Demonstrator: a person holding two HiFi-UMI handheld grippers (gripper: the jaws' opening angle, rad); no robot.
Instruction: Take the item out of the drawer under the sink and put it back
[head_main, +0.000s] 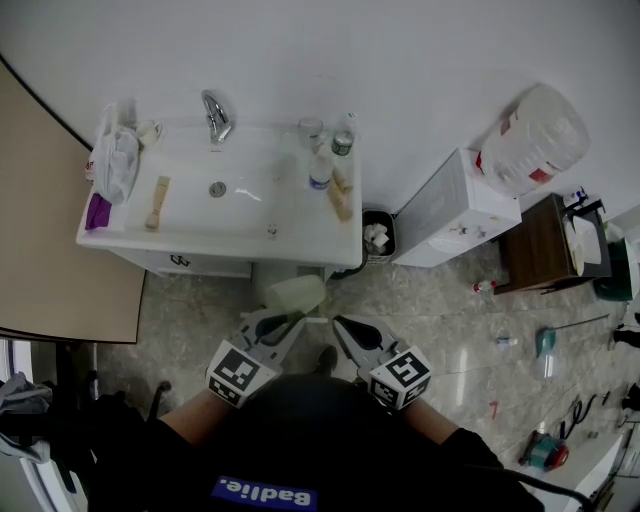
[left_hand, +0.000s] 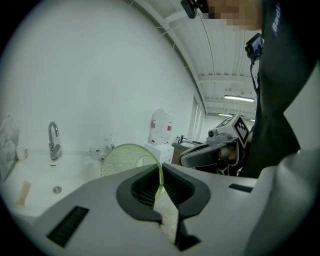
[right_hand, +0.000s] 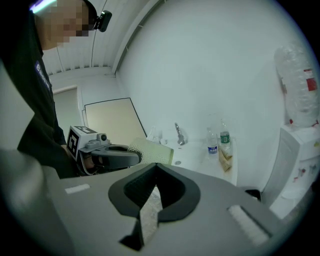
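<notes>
Left gripper (head_main: 297, 320): held low before the person's torso, tilted slightly down toward the sink (head_main: 180, 235); jaws clamped on the rim of the plastic cup (head_main: 295, 295). Right gripper (head_main: 340, 324): alongside, same tilt, jaws closed on nothing. Cup: translucent yellow-green with a dotted texture, held in the air just before the sink. Only the left gripper view shows its thin wall pinched between the jaws. Only the head view shows the floor (head_main: 450, 330) beneath.

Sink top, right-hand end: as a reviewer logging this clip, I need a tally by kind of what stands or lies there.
Bottles: 2, the blue-label bottle and the green-label bottle
Short clear container: 1
Tan oblong item, lying flat: 1
Total: 4
</notes>
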